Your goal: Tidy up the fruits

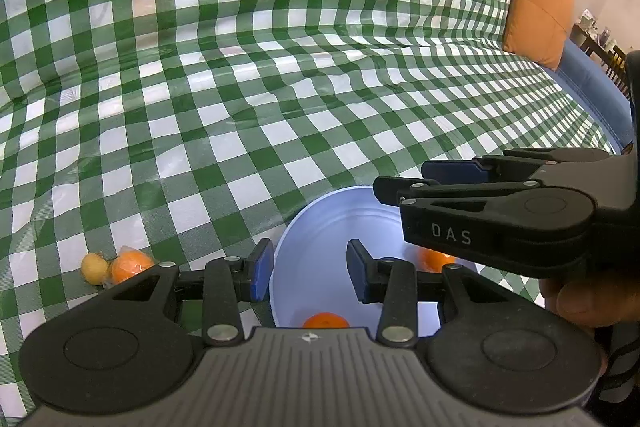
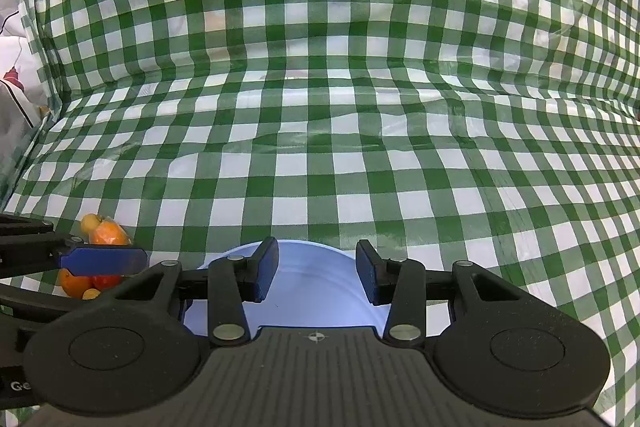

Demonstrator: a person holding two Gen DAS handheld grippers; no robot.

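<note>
Mid-sort. Left gripper spread, empty, over bowl rim; right gripper also spread, empty, above bowl. Two oranges inside. Loose fruit left of left gripper; next: reach there, grab one.

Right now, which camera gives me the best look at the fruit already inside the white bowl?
The left wrist view. It looks down into the white bowl and shows two oranges inside: one near the bottom edge, one partly behind the right gripper. The right wrist view shows only the bowl's rim and inner wall, no fruit inside.
</note>
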